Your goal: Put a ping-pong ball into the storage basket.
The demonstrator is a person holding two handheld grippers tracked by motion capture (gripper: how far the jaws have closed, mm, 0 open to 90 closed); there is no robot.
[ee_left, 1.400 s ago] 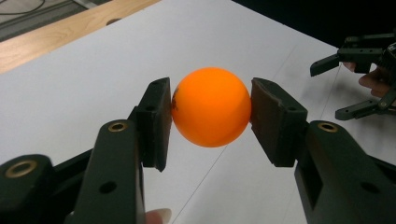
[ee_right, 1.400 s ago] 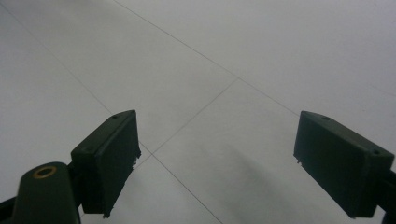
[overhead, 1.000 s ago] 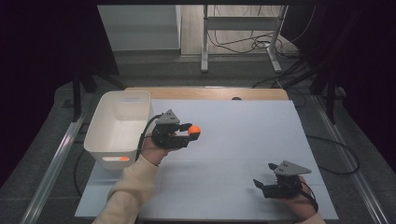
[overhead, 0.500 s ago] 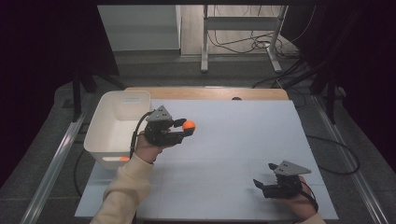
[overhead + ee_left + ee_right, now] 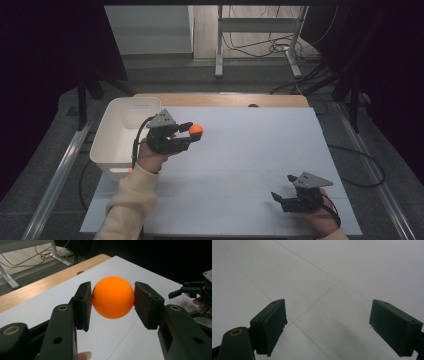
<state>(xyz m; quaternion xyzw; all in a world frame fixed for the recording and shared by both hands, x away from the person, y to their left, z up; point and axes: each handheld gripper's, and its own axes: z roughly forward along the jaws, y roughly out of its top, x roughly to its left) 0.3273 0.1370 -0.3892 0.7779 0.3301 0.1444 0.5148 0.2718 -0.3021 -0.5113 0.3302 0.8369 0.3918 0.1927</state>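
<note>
L tool (image 5: 191, 134) is clenched on the ball (image 5: 196, 130); in the L gripper view the ball (image 5: 113, 297) is pinched at its widest part between both pads (image 5: 83, 305), prob. so a round thing can't roll or squirt out. Contact on each side is plain, w/ nothing of the ball hidden but its far face. Ball is held clear of the counter (image 5: 260, 150), up in the air, just right of the bin (image 5: 125, 135). Tool is pointed away from the bin, toward the counter's middle, w/ the hand (image 5: 150, 155) under it and the sleeve (image 5: 130, 200) trailing to the near edge.

R tool (image 5: 284, 200) is released: jaws are seen wide apart in the R gripper view, nothing betw. them but bare white surface. It is parked low at the near right corner, well apart from the ball, prob. kept out of the way while the L side does the work.

An orange item is glimpsed low at the bin's near wall; what it is can't be told.
</note>
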